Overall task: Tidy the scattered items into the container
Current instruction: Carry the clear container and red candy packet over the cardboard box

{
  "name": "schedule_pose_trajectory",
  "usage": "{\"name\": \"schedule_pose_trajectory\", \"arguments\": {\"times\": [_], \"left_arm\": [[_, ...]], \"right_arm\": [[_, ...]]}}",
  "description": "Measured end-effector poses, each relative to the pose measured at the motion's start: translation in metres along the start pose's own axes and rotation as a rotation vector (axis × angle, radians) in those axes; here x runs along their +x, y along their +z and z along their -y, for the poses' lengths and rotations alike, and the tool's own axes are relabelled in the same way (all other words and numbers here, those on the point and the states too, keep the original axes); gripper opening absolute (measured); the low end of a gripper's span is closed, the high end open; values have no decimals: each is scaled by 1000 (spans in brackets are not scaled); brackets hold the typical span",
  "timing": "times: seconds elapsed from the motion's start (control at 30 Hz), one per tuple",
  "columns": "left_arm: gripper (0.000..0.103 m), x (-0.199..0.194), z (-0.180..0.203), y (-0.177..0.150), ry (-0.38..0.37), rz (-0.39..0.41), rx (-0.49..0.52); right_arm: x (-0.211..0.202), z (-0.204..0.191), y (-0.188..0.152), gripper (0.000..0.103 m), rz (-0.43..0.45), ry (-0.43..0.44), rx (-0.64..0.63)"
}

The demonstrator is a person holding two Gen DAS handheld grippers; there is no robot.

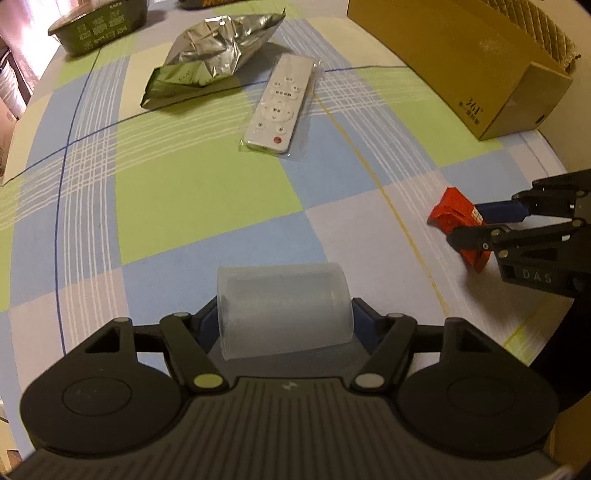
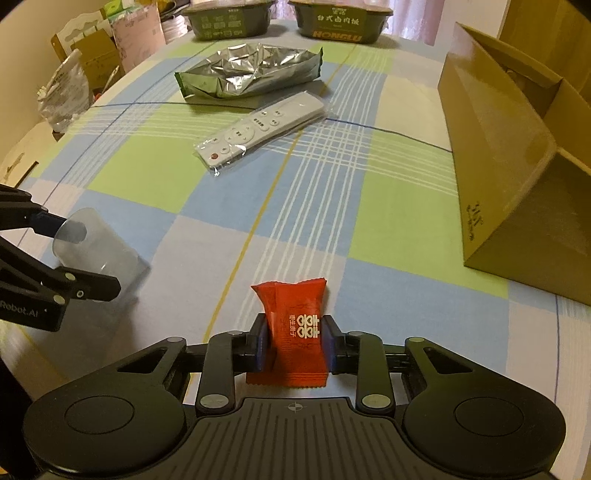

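Observation:
My left gripper is shut on a clear plastic cup lying sideways between its fingers; the same cup shows at the left of the right wrist view. My right gripper is shut on a red snack packet, low over the checked cloth; the packet and right gripper sit at the right in the left wrist view. A white remote in a plastic sleeve and a silver foil bag lie farther off. The open cardboard box stands on the right.
Two green food trays stand at the table's far edge, one also showing as a dark tray at top left. Boxes and a plastic bag crowd the floor past the left edge. The checked tablecloth lies between me and the box.

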State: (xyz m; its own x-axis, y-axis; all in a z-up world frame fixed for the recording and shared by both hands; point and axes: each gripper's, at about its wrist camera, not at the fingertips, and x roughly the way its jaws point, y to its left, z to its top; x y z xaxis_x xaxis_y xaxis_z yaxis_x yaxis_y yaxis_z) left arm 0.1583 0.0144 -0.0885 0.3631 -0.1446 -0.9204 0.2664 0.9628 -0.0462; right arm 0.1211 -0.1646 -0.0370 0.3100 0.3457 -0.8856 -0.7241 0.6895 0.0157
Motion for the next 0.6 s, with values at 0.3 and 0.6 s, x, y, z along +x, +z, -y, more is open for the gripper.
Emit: {"name": "schedule_pose_trajectory", "arguments": {"times": [0.3,0.6], "left_arm": [[68,-28,21,-1,-10,41,13],[68,-61,55,10,-23,98,67]], "right_arm": [[-40,11,-11,32,56,-30,47],[-92,24,-11,32,158,-61,97]]}}
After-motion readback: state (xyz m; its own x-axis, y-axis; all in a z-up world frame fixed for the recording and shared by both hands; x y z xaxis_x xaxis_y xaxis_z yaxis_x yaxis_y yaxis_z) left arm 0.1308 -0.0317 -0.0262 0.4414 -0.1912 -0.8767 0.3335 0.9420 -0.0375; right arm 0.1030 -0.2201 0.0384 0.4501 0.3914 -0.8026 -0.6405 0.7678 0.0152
